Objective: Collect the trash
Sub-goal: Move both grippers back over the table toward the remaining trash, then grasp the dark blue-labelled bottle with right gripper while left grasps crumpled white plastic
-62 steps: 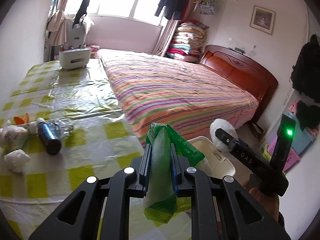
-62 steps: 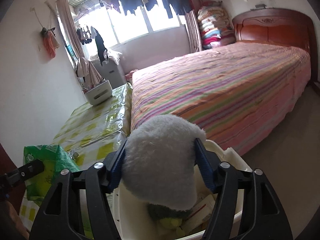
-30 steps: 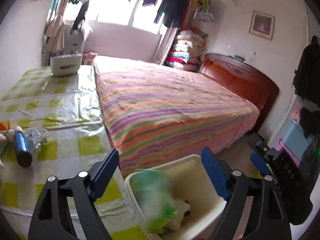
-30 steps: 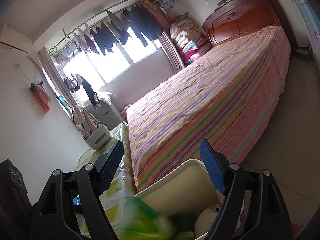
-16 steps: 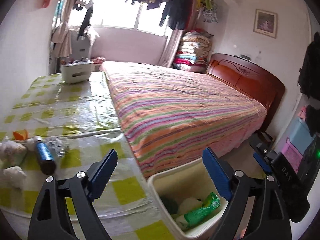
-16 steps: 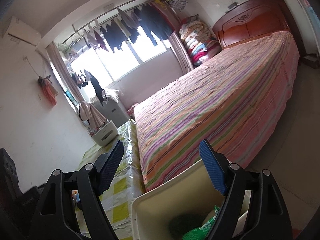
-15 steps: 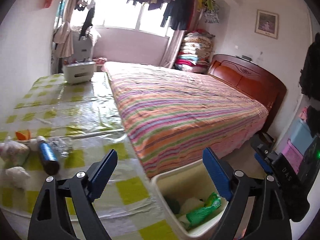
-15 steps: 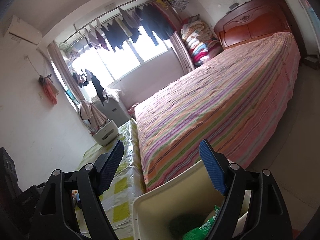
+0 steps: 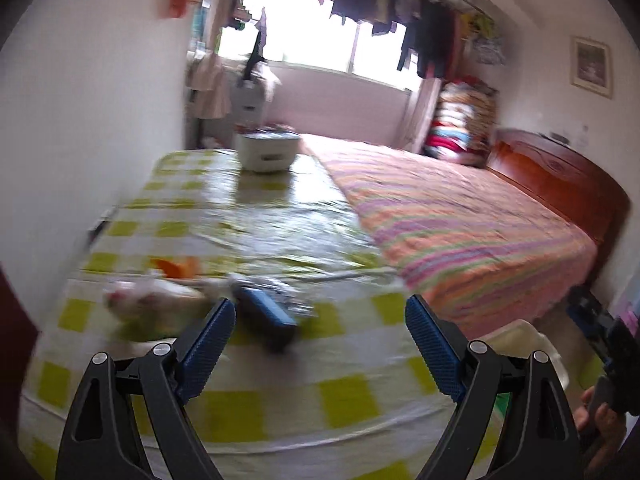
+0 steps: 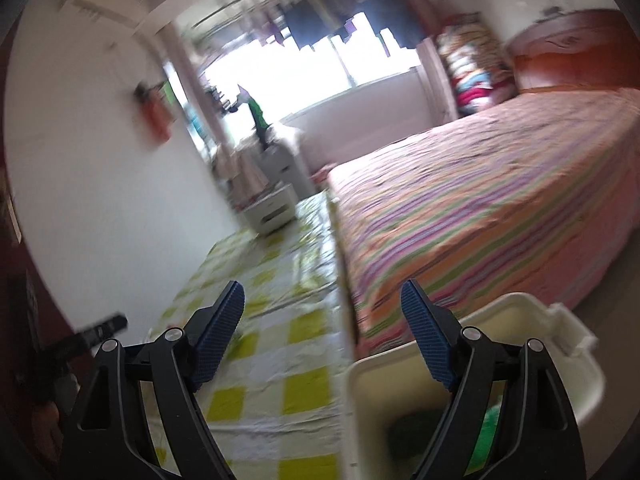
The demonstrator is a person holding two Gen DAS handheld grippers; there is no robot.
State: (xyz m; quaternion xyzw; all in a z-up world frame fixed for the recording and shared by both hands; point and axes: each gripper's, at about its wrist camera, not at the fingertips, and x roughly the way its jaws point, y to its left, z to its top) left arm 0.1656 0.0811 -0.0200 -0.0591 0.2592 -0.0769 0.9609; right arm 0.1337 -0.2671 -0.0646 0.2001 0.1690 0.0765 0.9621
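Note:
My left gripper [image 9: 320, 332] is open and empty above the near part of the yellow checked table [image 9: 256, 216]. Ahead of it lie a dark blue can [image 9: 266, 316], crumpled clear plastic [image 9: 292, 298], a crumpled white wrapper [image 9: 148, 304] and an orange scrap [image 9: 176, 266], all blurred. My right gripper [image 10: 322, 324] is open and empty over the table edge. The white bin [image 10: 476, 356] stands below it on the right, with green trash [image 10: 486, 432] inside. The bin's rim also shows in the left wrist view [image 9: 532, 340].
A striped bed [image 9: 460, 232] runs along the table's right side, with a wooden headboard [image 9: 560, 184]. A white box [image 9: 266, 152] stands at the table's far end. A wall borders the table's left side. My right gripper's body [image 9: 604, 344] shows at the far right.
Both grippers have swung left, away from the bin and toward the table. The can and wrappers now sit nearer the middle of the left wrist view. Both views are motion-blurred.

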